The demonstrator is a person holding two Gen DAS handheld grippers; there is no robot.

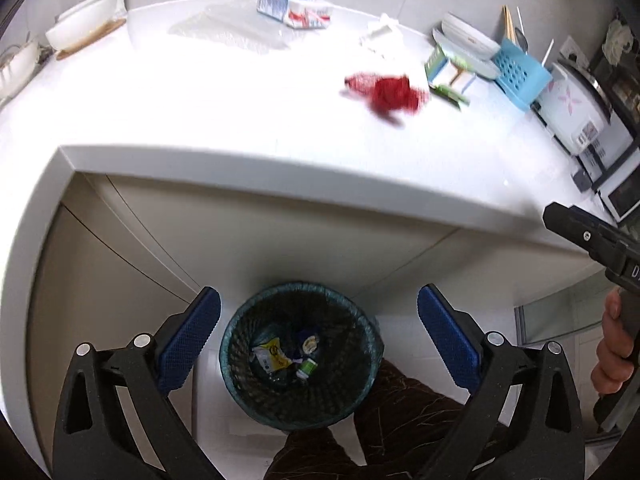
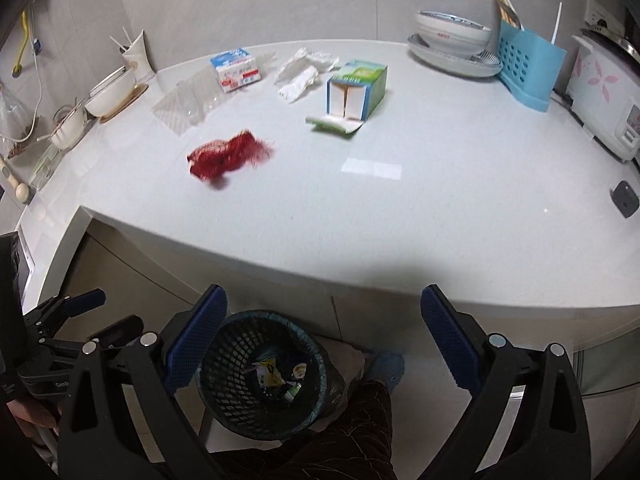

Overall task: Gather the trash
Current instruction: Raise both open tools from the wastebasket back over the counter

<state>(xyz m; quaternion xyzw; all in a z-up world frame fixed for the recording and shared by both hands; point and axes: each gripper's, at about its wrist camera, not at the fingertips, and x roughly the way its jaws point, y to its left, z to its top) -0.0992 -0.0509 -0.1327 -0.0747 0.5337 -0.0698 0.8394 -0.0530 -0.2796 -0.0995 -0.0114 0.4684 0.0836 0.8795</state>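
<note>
White countertop [image 2: 400, 216] fills my view, and on it I see the trash: a red mesh wad [image 2: 230, 154], blurred, near the front edge, with a green-and-white box [image 2: 358, 92] lying open behind it, crumpled white paper [image 2: 302, 70] and a blue-and-white carton [image 2: 236, 70] further back. Below the counter edge, a dark bin [image 1: 300, 354] on the floor holds wrappers. My left gripper [image 1: 318, 342] and right gripper [image 2: 324, 346] both hang wide apart above it, gripping nothing.

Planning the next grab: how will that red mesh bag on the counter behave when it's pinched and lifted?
The red mesh bag looks crumpled and flat, so probably floppy and likely to sag from the fingers. It seems empty, hence light. Its open netting might snag rather than slip.
</note>
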